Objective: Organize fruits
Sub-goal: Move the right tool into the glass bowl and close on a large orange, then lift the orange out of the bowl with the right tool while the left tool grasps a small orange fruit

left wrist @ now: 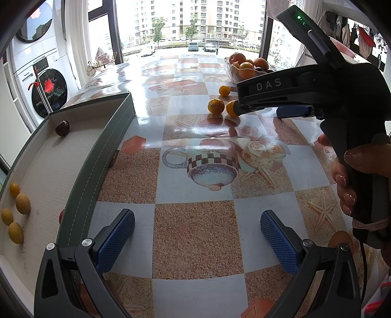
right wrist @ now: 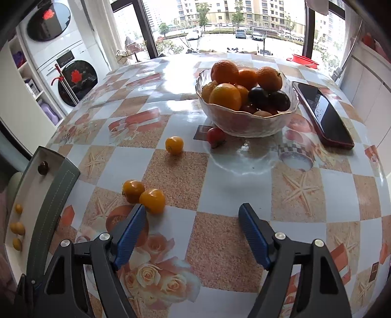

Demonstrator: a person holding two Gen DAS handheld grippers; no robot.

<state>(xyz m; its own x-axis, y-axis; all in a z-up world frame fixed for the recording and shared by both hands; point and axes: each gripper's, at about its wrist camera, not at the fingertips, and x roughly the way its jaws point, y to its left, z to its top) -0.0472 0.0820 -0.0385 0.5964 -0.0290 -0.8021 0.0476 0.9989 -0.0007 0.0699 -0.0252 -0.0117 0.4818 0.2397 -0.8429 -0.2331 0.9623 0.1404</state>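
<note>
Both grippers stand open over the patterned counter [right wrist: 220, 171], nothing between their fingers. The right gripper [right wrist: 193, 212] sits low, its left fingertip just beside two touching kumquats [right wrist: 144, 195]. The left gripper [left wrist: 198, 220] hovers right of the tray [left wrist: 80, 186].

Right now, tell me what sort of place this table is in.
Most likely a home, in a dining or laundry corner. Stacked washing machines stand beside a big window facing apartment blocks, and a glass fruit bowl and a phone sit on a patterned tablecloth.
</note>
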